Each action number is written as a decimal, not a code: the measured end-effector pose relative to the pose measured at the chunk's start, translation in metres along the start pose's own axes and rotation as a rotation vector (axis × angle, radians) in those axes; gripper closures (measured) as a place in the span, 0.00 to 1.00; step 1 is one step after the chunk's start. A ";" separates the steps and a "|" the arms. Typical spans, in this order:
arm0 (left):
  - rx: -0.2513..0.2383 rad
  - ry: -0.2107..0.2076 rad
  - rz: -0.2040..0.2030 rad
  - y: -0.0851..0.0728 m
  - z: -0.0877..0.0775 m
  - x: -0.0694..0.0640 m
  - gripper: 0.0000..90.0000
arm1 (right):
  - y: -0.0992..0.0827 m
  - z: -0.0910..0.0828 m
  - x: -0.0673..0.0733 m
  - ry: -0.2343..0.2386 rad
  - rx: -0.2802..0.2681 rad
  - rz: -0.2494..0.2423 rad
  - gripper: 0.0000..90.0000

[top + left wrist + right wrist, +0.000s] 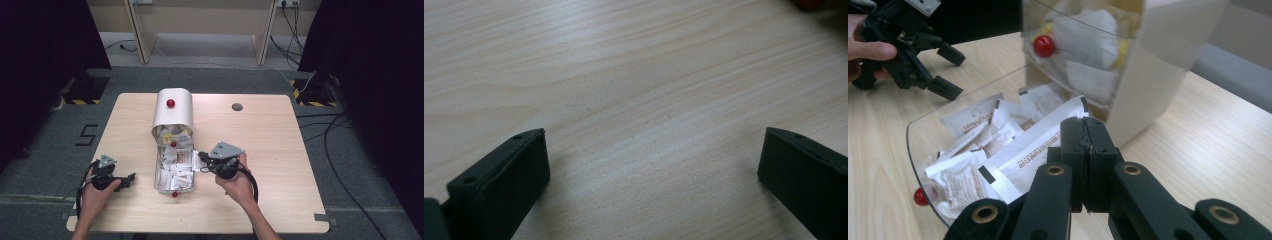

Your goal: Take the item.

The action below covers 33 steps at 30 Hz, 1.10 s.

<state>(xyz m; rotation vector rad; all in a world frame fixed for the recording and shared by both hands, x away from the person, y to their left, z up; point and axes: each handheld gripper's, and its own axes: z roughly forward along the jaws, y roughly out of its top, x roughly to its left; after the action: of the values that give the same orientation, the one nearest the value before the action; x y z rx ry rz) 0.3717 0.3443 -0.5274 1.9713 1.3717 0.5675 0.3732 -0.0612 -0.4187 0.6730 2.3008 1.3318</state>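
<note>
Right gripper [1083, 150] clamped on long white paper sachet [1035, 145] over clear curved tray [173, 187] mid-counter; left gripper [651, 175] spread, empty. Risk: thin sachet slipping free, snagging neighbouring packets.

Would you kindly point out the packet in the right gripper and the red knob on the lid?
packet [1035, 145], right gripper view, white face beside the shut jaws.
red knob [170, 103], high view, middle of the ball.

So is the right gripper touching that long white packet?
Touching. In the right gripper view the right gripper has its jaws shut together on the edge of the packet, which sticks out to their left over the clear tray.
</note>
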 end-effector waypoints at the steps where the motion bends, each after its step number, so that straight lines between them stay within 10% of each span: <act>1: 0.000 0.000 0.000 0.000 0.000 0.000 0.00 | -0.002 -0.003 -0.002 -0.006 -0.003 0.007 0.99; 33: 0.000 0.000 0.000 0.000 0.000 0.000 0.00 | -0.031 -0.033 -0.047 -0.120 -0.011 0.098 0.99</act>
<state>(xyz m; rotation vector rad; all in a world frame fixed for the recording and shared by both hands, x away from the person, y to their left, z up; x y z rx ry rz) 0.3717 0.3444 -0.5274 1.9712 1.3719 0.5675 0.3858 -0.1246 -0.4263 0.8478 2.1895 1.3082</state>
